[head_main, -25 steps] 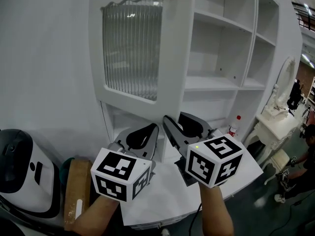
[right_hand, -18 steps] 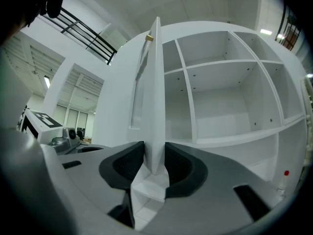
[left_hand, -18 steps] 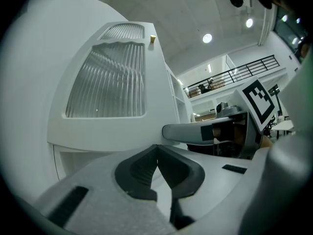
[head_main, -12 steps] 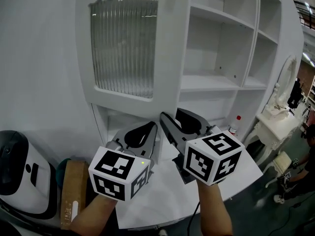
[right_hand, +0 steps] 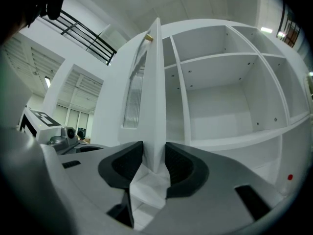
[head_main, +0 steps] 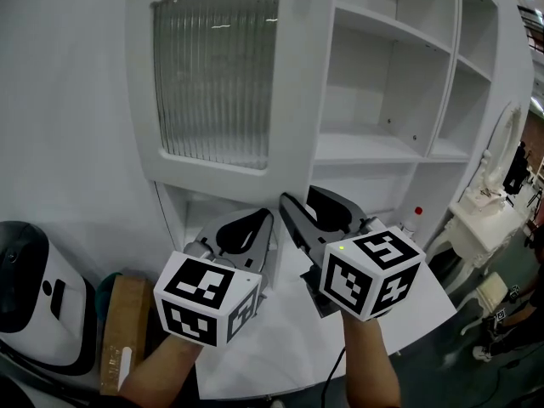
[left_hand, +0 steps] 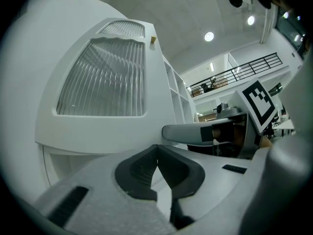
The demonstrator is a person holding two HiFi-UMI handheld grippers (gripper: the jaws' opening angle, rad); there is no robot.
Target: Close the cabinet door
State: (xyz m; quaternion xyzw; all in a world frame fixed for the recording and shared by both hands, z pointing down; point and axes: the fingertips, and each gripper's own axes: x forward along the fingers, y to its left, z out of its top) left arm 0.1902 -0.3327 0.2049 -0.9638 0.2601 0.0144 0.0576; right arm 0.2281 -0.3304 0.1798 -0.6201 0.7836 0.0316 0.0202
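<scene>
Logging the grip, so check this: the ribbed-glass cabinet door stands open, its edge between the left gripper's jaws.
Wrong gripper: the ribbed-glass cabinet door stands open, its edge between the jaws of the right gripper, jaws that have just been opening, as the right gripper view shows. The left gripper is shut and empty.

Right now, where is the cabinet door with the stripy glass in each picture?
Head view: the cabinet door is at the upper left, facing us.
Left gripper view: the cabinet door fills the left half.
Right gripper view: the cabinet door is edge-on, a thin upright slab in the middle.
Shared landmark: the white shelves, just right of it everywhere.
</scene>
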